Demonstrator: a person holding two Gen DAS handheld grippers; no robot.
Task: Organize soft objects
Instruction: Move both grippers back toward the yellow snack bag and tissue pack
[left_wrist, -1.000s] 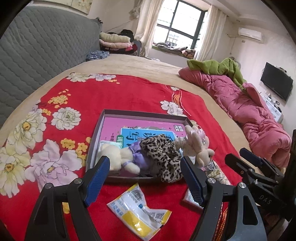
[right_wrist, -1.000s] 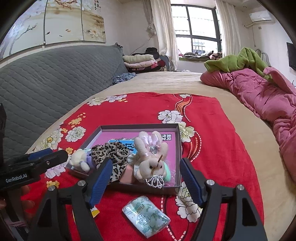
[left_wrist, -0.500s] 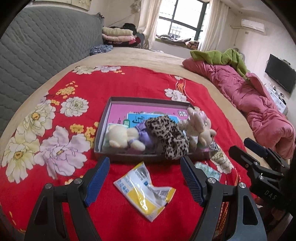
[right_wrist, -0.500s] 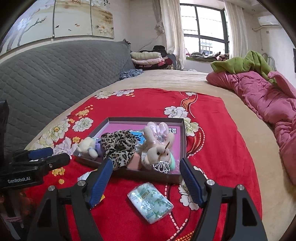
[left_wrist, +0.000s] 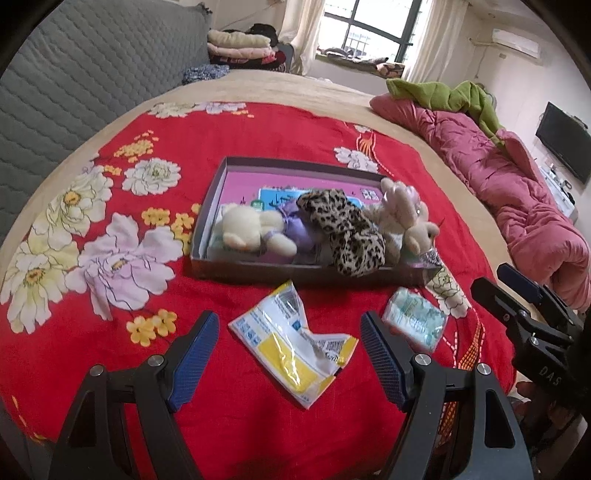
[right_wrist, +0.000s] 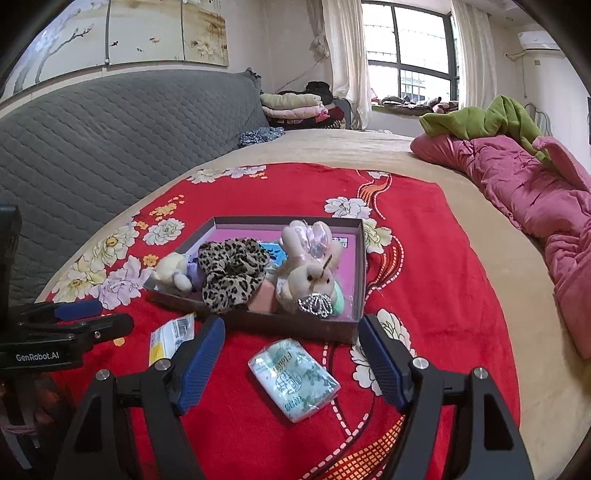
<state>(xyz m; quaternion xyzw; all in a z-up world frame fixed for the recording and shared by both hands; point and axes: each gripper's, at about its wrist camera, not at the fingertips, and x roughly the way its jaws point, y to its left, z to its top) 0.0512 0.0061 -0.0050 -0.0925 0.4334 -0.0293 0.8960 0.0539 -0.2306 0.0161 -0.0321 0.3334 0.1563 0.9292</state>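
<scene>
A shallow dark box (left_wrist: 295, 274) (right_wrist: 288, 325) with a pink floor sits on the red flowered blanket. In it lie a cream teddy (left_wrist: 247, 229) (right_wrist: 173, 271), a leopard-print scrunchie (left_wrist: 347, 232) (right_wrist: 231, 273) and a beige bunny (left_wrist: 402, 221) (right_wrist: 310, 269). In front of the box lie a white and yellow packet (left_wrist: 295, 343) (right_wrist: 171, 334) and a green tissue pack (left_wrist: 413, 323) (right_wrist: 293, 378). My left gripper (left_wrist: 288, 354) is open and empty above the packet. My right gripper (right_wrist: 290, 363) is open and empty above the tissue pack.
A pink quilt (right_wrist: 535, 206) and a green blanket (right_wrist: 487, 118) lie along the right side of the bed. A grey quilted headboard (right_wrist: 110, 140) stands at the left. Folded clothes (right_wrist: 291, 105) are stacked at the far end. The blanket's near edge is close below the grippers.
Both grippers have pulled back from the box and risen, so the packet and tissue pack show more fully between the fingers. Nothing on the blanket has moved.
</scene>
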